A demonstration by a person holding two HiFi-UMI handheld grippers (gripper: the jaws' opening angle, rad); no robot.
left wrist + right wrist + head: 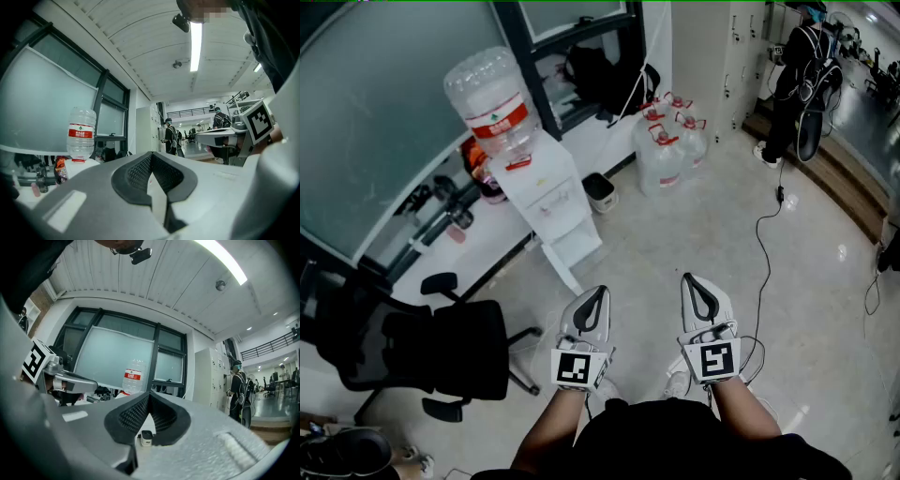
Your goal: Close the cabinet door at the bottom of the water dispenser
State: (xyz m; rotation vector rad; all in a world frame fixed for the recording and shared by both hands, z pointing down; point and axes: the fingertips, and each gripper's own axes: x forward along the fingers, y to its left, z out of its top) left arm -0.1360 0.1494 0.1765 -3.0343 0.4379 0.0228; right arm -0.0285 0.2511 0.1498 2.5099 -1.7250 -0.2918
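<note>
- Both tools are nearest me: the left gripper (598,291) and right gripper (688,278) have their jaws pressed together, holding nothing.
- Well ahead stands the white water dispenser (551,192), against the frosted glass wall (384,122).
- Its bottom cabinet door (573,247) is too small for me to judge.

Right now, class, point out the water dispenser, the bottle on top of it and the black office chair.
water dispenser (551,199), head view, on its white front panel.
bottle (484,84), head view, on its clear upper wall.
office chair (469,349), head view, on its black seat.
</note>
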